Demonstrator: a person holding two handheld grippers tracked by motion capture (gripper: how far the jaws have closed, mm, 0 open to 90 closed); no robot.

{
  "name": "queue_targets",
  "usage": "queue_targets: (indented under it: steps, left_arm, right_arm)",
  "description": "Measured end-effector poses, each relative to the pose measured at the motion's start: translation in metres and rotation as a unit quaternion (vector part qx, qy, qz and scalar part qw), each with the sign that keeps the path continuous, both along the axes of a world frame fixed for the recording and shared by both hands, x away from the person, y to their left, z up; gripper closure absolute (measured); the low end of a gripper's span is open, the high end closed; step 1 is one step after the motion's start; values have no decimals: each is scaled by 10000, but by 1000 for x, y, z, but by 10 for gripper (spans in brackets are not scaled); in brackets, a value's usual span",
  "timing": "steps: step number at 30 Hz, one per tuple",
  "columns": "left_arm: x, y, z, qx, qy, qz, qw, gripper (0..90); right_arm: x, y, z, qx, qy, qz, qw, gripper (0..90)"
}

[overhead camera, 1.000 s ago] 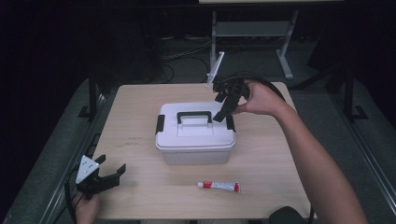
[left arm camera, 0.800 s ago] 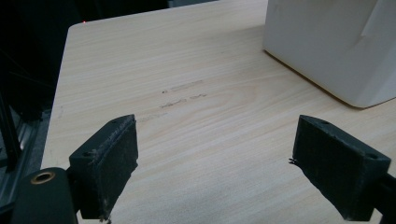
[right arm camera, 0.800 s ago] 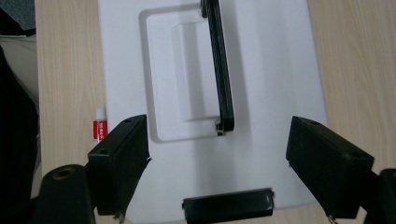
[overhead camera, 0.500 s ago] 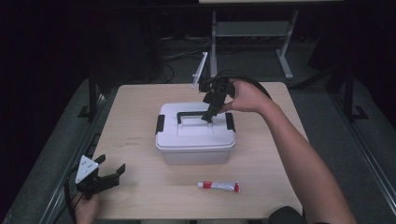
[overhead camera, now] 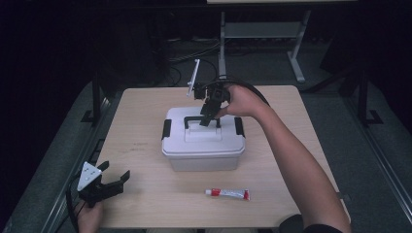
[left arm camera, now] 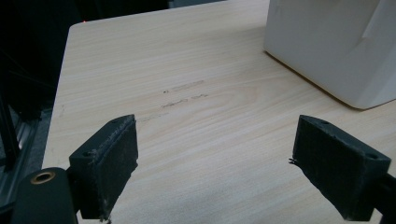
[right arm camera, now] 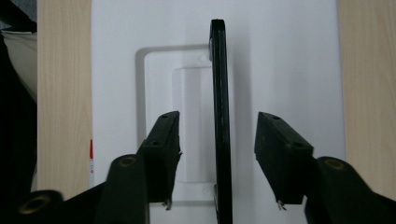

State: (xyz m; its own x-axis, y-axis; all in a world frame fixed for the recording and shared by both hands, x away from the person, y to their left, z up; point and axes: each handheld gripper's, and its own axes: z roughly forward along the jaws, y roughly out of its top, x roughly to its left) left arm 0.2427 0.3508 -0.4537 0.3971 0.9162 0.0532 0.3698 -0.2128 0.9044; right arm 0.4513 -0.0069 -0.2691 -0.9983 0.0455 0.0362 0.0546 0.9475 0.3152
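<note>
A white lidded box (overhead camera: 203, 145) with a black handle (overhead camera: 193, 118) and black side latches stands in the middle of the table. My right gripper (overhead camera: 208, 116) hovers over the lid, pointing down. In the right gripper view it (right arm camera: 218, 122) is open, one jaw on each side of the handle (right arm camera: 221, 70), which appears edge-on; neither jaw touches it. My left gripper (overhead camera: 114, 175) rests open at the table's front left corner. Between its jaws (left arm camera: 215, 135) lies only bare wood, and the box's corner (left arm camera: 336, 42) shows further ahead on the right.
A white tube with red ends (overhead camera: 227, 193) lies in front of the box near the table's (overhead camera: 145, 111) front edge. Metal frame legs (overhead camera: 223, 43) and cables stand on the dark floor behind the table.
My right gripper has moved left from the box's back right corner and come down over the handle. The left gripper has stayed put.
</note>
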Motion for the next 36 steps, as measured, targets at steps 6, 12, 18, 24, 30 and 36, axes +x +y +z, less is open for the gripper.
queue_targets:
  steps: [6, 12, 18, 24, 30, 36]
  left_arm:
    - [0, 0, 0, -22, 3, 15, 10000, 134]
    - [0, 1, 0, -29, 6, 19, 10000, 134]
    - [0, 1, 0, 2, 12, 15, 10000, 134]
    - [0, 1, 0, -27, 6, 34, 10000, 134]
    - [0, 1, 0, -24, 9, 39, 10000, 134]
    - [0, 1, 0, -25, 16, 42, 10000, 134]
  right_arm:
    - [5, 4, -4, -7, 74, 47, 10000, 653]
    - [8, 4, -6, -33, 95, 19, 9999, 746]
    - [8, 6, -5, -25, 78, 75, 9999, 823]
    - [6, 6, -5, -37, 88, 105, 9999, 833]
    - [6, 6, -4, -12, 68, 166, 9998, 840]
    - [6, 6, -3, 35, 70, 173, 9998, 842]
